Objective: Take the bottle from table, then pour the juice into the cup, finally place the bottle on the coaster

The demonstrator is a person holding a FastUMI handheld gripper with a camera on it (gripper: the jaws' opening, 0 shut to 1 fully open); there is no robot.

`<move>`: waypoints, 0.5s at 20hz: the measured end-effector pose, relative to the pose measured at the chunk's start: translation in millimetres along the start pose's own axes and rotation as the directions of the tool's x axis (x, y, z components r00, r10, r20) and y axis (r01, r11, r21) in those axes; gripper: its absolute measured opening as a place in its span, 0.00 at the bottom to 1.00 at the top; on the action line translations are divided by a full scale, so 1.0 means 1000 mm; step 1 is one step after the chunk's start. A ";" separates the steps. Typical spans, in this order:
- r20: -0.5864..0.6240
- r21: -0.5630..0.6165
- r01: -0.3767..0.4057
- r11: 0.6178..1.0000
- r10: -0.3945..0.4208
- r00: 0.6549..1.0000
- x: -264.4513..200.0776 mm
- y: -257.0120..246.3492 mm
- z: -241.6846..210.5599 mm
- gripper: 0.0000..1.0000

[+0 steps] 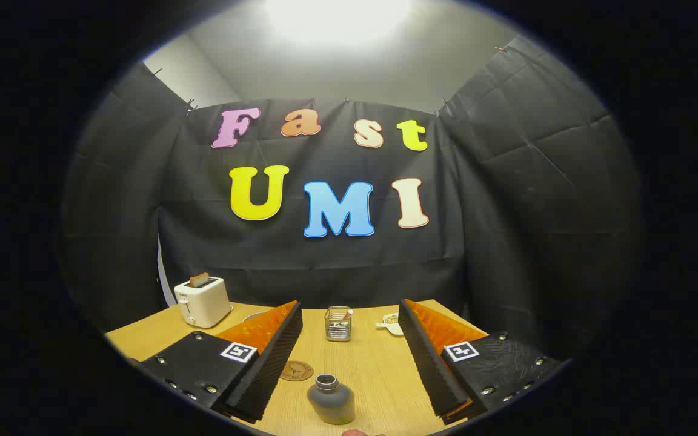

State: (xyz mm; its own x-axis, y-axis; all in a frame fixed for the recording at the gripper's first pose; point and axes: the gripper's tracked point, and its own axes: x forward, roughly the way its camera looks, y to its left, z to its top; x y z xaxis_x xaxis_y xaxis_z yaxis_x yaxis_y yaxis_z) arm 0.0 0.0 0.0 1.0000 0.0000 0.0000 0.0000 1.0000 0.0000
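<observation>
We are at the first step: our gripper [349, 363] spread wide, the bottle [331, 398] standing near, between its fingers. Next we close on it, then lift toward the far cup [338, 324].

The gripper [349, 357] holds its jaws wide apart, the bottle [331, 398] standing between them on the table [373, 369].

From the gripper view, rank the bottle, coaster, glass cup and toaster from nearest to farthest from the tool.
With the tool open:
1. Bottle: upright between the fingers, nearest.
2. Coaster: on the table just beyond the bottle, beside the left finger.
3. Glass cup: farther ahead, mid-table.
4. Toaster: far left corner, by the wall.
</observation>
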 end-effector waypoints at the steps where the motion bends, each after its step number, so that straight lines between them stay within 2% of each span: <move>1: 0.002 0.000 0.000 1.000 0.000 1.000 0.000 0.000 0.001 0.97; 10: 0.028 0.013 -0.011 1.000 0.010 1.000 -0.005 0.000 0.006 0.97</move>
State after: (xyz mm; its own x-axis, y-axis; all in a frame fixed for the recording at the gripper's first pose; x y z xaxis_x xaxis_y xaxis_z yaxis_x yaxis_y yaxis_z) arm -4.9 -0.4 5.5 0.9996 0.0105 0.0280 -0.0108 0.9999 0.0130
